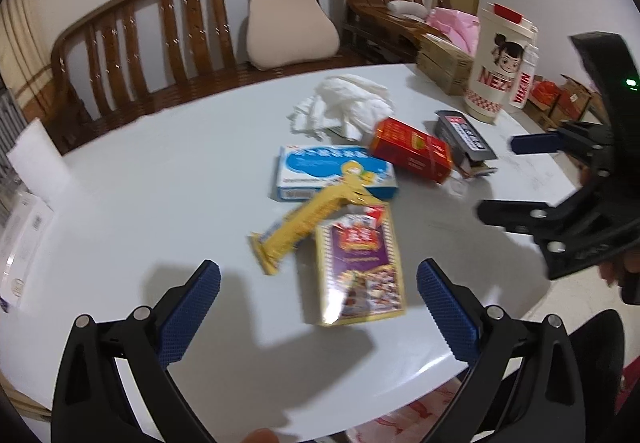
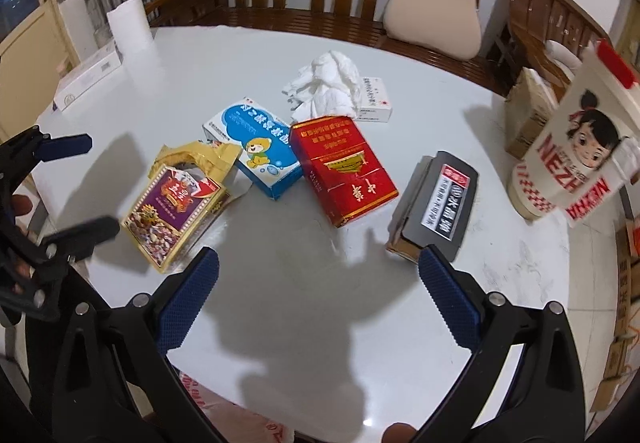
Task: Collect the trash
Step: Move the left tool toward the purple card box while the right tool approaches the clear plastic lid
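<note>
Left gripper [image 1: 318, 309]: black frame, blue knurled pads, spread wide and empty, hovering above the near table edge over the purple box.
Right gripper [image 2: 319, 295]: same build, jaws wide apart, nothing between them, above bare tabletop just short of the red and dark boxes.
Purple box [image 1: 362, 269]: glossy cardboard with gold trim, lying flat, top flap torn open.
Yellow wrapper [image 1: 304, 225]: crinkled foil strip, one end resting on the blue box, the other beside the purple one.
Blue box [image 2: 256, 147]: small carton with cartoon bear print, touching the red box.
Red box [image 2: 342, 169]: shiny rectangular pack, gold lettering, lying flat.
Dark box [image 2: 438, 199]: grey-black carton, white label; text too blurred to read.
Tissue [image 2: 328, 83]: crumpled white wad behind the red box, partly covering a small white carton [image 2: 376, 101].
Table [image 2: 180, 71]: smooth, pale, rounded top.
Cup [image 1: 500, 59]: tall cream paper cup with cartoon face, far right.
Room: slatted wooden bench [image 1: 168, 31] with a beige cushion [image 1: 290, 29] behind the table.
</note>
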{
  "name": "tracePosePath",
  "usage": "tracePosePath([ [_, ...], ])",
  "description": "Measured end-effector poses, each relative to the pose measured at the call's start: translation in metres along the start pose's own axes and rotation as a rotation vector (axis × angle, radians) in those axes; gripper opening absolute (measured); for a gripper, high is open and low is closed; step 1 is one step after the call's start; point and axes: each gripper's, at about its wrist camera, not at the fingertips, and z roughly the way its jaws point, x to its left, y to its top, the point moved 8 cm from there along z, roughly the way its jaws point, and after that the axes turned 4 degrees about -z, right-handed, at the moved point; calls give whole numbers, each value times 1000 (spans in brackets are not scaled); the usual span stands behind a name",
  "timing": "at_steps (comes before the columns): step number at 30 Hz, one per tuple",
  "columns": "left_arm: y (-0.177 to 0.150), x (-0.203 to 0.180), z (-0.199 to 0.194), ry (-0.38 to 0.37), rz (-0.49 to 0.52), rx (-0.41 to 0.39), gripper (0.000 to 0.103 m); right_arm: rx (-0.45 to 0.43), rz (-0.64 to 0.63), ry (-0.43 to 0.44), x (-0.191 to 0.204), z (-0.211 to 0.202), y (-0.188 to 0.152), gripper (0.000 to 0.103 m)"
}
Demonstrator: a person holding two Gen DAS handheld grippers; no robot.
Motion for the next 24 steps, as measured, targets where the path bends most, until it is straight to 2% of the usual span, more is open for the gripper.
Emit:
tracePosePath([
  [5,-8,-18,8,-57,-25,21,96,4,-43,21,4,14,-1,98],
  [16,-10,-42,21,-108,-39,52,96,35,-72,71,1,35,-5,96],
  [19,-12,-45,24,-110,-39,64,87,40,-93,79,1,38,-6,94],
  [20,-13,-46,25,-115,-41,70,80,39,-96,82,1,40,-6,91],
  [21,-13,-47,26,-114,-47,71,72,39,-96,85,0,41,-6,82],
  [22,-14,-47,26,-111,-50,73,71,47,-93,91,0,43,-6,74],
  [23,-14,-47,27,-110,-52,78,70,56,-88,102,0,45,-7,60],
  [24,-15,-48,28,-115,-53,83,70,67,-81,108,-1,48,-7,54],
])
